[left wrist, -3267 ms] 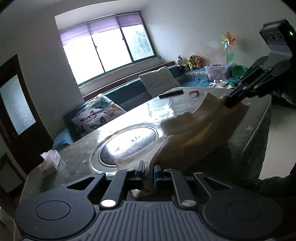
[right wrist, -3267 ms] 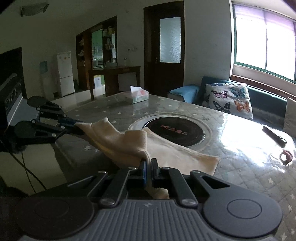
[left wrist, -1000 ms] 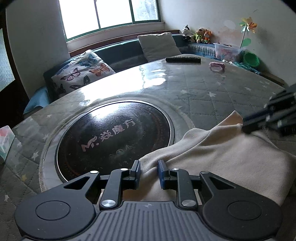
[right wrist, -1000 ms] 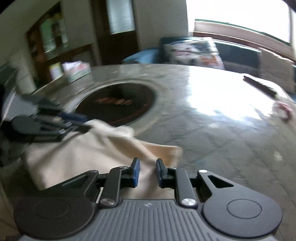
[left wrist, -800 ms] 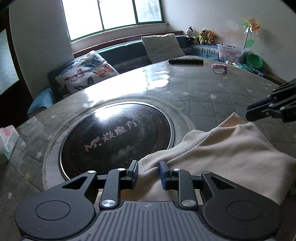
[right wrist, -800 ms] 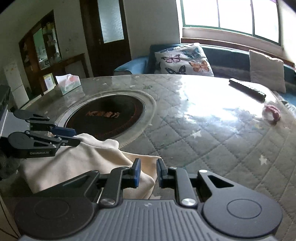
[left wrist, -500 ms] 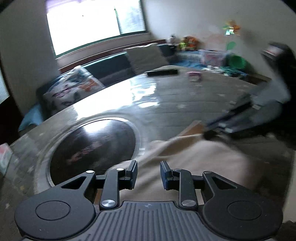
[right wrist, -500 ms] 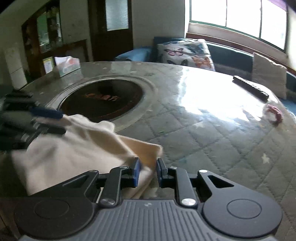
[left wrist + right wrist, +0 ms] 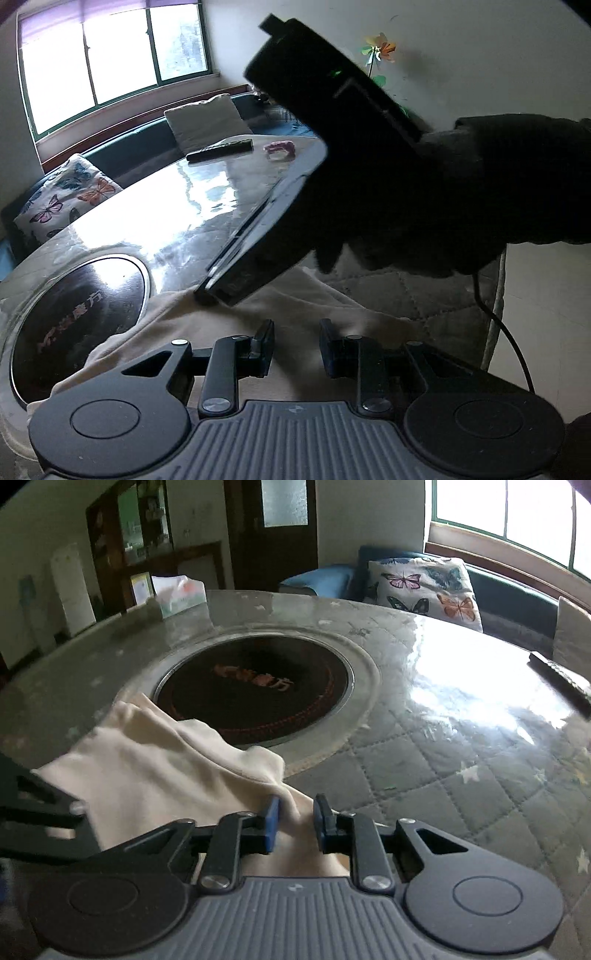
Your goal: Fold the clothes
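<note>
A cream garment (image 9: 159, 771) lies folded on the round table, its far edge lapping the black cooktop disc (image 9: 255, 686). My right gripper (image 9: 297, 821) hovers low over the garment's near right corner. Its jaws stand a little apart, with cloth lying between the pads and no visible pinch. My left gripper (image 9: 297, 347) is open over the same garment (image 9: 229, 325), with flat cloth beneath the gap. In the left wrist view the right gripper (image 9: 207, 293) reaches in from the upper right with its tips on the cloth, held by a dark-sleeved hand (image 9: 480, 192).
A quilted grey cover under glass tops the table (image 9: 424, 775). A remote (image 9: 221, 149) and a pink object (image 9: 280, 147) lie at its far side, and a tissue box (image 9: 181, 594) stands at another edge. The table's edge (image 9: 496, 314) drops to the floor on the right. Cushioned benches line the window.
The garment, earlier held up by both shut grippers, now lies on the table with both sets of jaws apart. The right gripper has swung in close across the left wrist view.
</note>
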`<state>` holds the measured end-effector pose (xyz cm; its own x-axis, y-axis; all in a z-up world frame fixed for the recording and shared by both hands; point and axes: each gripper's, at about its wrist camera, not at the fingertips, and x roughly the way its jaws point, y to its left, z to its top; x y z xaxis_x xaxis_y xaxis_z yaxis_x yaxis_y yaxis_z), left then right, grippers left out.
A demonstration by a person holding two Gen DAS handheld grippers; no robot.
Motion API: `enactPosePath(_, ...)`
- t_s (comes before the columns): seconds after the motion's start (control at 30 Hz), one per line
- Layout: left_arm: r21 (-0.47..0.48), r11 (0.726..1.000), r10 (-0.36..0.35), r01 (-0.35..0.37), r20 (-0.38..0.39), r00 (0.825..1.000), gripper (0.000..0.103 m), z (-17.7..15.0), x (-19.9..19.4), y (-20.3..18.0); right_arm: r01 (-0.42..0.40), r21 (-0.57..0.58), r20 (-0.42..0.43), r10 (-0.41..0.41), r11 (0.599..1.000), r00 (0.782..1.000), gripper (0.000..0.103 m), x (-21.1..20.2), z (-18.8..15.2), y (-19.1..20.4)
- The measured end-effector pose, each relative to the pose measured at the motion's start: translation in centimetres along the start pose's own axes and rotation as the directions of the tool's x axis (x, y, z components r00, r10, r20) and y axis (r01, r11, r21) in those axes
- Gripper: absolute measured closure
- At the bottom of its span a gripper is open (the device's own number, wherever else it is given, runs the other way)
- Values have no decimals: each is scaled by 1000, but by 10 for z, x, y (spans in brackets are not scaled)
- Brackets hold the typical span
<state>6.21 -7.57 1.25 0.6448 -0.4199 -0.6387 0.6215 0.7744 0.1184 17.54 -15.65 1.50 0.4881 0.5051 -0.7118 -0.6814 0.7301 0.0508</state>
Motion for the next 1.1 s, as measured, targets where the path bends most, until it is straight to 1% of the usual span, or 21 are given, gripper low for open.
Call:
enactPosePath(0.1, 1, 1000, 1, -1, 8, 1000, 73, 1, -5, 4, -3, 22, 19, 2, 1000, 1000, 83, -6, 0, -2)
enactPosePath(0.17, -16, 1000, 8, -7, 15, 1000, 73, 0, -14, 10, 8, 25, 37, -9, 1000, 999, 83, -17, -2, -3)
enactPosePath(0.27, -44, 998, 55, -54, 21, 998, 73, -8, -31, 21, 11, 26, 59, -13, 1000, 998, 83, -37, -7, -1)
enactPosePath(0.37, -92, 988, 123, -121, 9, 992, 73, -21, -51, 38, -8, 9, 73, 8, 1000, 997, 81, -59, -16, 8)
enactPosePath(0.47, -174, 965, 195, -195, -16, 981, 73, -39, -73, 56, -58, -1, 78, 58, 998, 995, 79, -77, -28, 21)
enactPosePath(0.53, -230, 943, 240, -242, -38, 970, 73, -52, -85, 67, -94, -6, 80, 94, 996, 992, 72, -83, -36, 30)
enactPosePath(0.6, -284, 915, 279, -286, -64, 958, 73, -65, -94, 76, -129, -12, 80, 130, 992, 988, 70, -87, -46, 39)
enactPosePath(0.67, -338, 888, 299, -311, -86, 950, 73, -76, -100, 84, -154, -7, 77, 154, 988, 985, 62, -87, -54, 44)
enactPosePath(0.7, -352, 880, 306, -319, -93, 947, 73, -81, -103, 86, -158, 1, 74, 158, 987, 985, 59, -85, -57, 46)
enactPosePath(0.73, -363, 873, 311, -325, -100, 945, 73, -85, -105, 87, -160, 11, 72, 158, 987, 985, 59, -84, -61, 47)
enactPosePath(0.87, -393, 856, 314, -336, -123, 942, 72, -103, -109, 89, -158, 48, 76, 154, 986, 985, 57, -80, -72, 43)
enactPosePath(0.97, -404, 852, 317, -333, -108, 942, 72, -102, -114, 87, -157, 52, 88, 152, 986, 984, 57, -83, -74, 43)
enactPosePath(1.03, -410, 848, 327, -335, -92, 940, 72, -100, -121, 89, -158, 43, 98, 153, 987, 983, 52, -88, -72, 45)
enactPosePath(1.1, -420, 839, 344, -344, -79, 935, 72, -96, -124, 92, -162, 31, 110, 158, 986, 981, 50, -92, -69, 48)
